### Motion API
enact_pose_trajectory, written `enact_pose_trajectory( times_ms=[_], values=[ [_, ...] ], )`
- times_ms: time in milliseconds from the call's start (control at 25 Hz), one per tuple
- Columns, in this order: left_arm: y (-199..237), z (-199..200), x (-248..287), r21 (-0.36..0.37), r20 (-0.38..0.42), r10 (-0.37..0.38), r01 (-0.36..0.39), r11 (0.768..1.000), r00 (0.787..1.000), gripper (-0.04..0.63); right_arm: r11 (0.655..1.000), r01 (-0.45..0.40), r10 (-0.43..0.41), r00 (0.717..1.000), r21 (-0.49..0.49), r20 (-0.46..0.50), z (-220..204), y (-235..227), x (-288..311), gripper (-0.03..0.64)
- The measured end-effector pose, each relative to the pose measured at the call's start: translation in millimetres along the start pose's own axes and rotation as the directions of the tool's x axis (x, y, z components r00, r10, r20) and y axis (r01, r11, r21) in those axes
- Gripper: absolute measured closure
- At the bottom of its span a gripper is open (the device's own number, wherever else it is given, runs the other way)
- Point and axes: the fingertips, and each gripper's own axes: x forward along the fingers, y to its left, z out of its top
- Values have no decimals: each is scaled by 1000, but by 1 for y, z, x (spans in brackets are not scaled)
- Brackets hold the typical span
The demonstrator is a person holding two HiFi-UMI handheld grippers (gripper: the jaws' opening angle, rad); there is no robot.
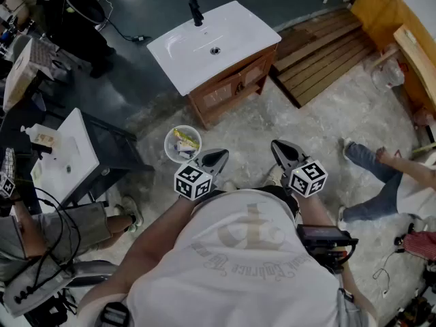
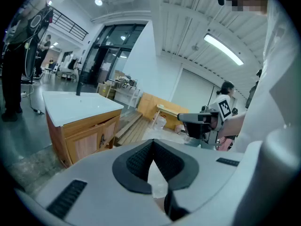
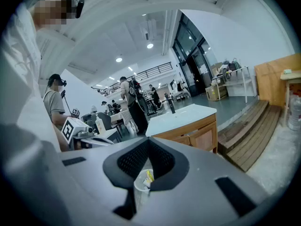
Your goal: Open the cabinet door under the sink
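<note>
The sink cabinet has a white basin top (image 1: 204, 43) with a black tap (image 1: 196, 12) and two closed wooden doors (image 1: 233, 86). It stands on the floor well ahead of me. My left gripper (image 1: 219, 155) and right gripper (image 1: 278, 146) are held side by side close to my body, both shut and empty, far short of the doors. The left gripper view looks over its shut jaws (image 2: 152, 144) at the cabinet doors (image 2: 91, 138) to the left. In the right gripper view the cabinet doors (image 3: 203, 135) lie beyond the shut jaws (image 3: 147, 144).
A white bin (image 1: 182, 144) with rubbish stands on the floor between me and the cabinet. A wooden pallet platform (image 1: 327, 50) lies right of the cabinet. Another white sink unit (image 1: 68, 159) and a seated person (image 1: 61, 227) are at left. A person's legs (image 1: 371, 165) are at right.
</note>
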Motion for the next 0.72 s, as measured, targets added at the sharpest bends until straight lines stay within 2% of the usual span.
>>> enact_pose_trajectory(
  times_ms=[200, 360, 720],
  values=[
    [5, 12, 11, 20, 19, -11, 10, 1000, 1000, 588, 1000, 0, 1, 999, -11, 41, 17, -11, 4, 603],
    [20, 28, 6, 36, 45, 8, -9, 999, 999, 588, 999, -16, 18, 999, -37, 52, 36, -8, 23, 603],
    [9, 16, 10, 30, 30, 4, -5, 1000, 1000, 588, 997, -33, 38, 997, -69, 67, 51, 0, 22, 603]
  ],
)
